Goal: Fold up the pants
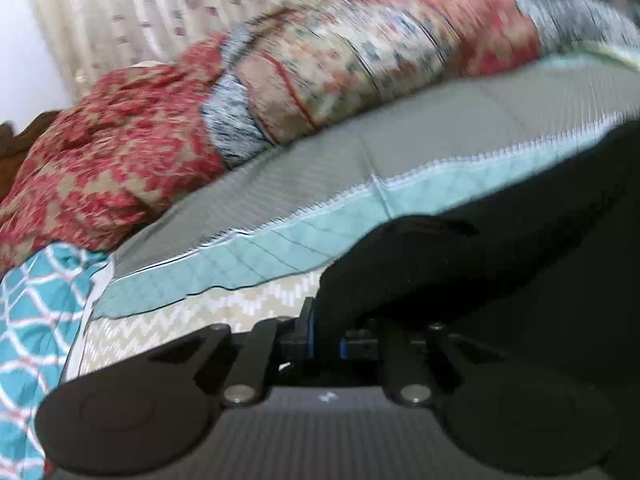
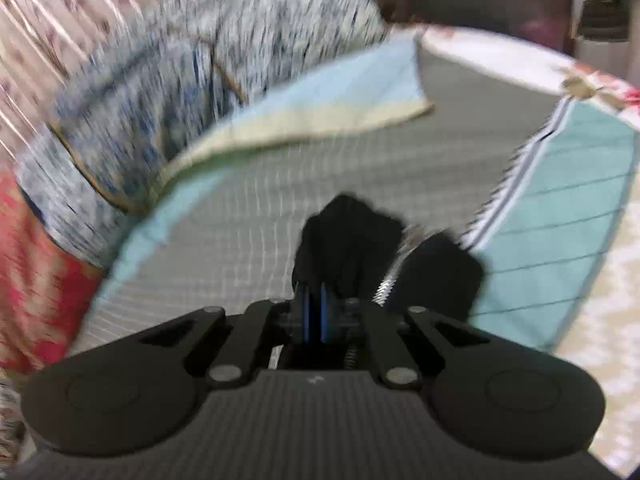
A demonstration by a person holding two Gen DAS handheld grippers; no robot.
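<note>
The left gripper [image 1: 324, 336] is clamped on a bunched edge of the black fabric pants [image 1: 500, 248], which spread up and away to its right over the quilted bedspread [image 1: 320, 176]. The right gripper [image 2: 316, 316] is likewise pinched tight on a crumpled black fold of the pants [image 2: 348, 240], with a metal zipper [image 2: 390, 280] showing just beside that fold. The cloth looks soft, light and limp, so it will likely sag and slide unless held at the waistband corners or hems. Around the pants, the bedspread shows grey, teal and cream chevron bands; beyond it lie a red patterned blanket [image 1: 112, 156], a blue-and-white speckled bolster [image 2: 168, 92] and a pale flowered curtain [image 1: 160, 8].
</note>
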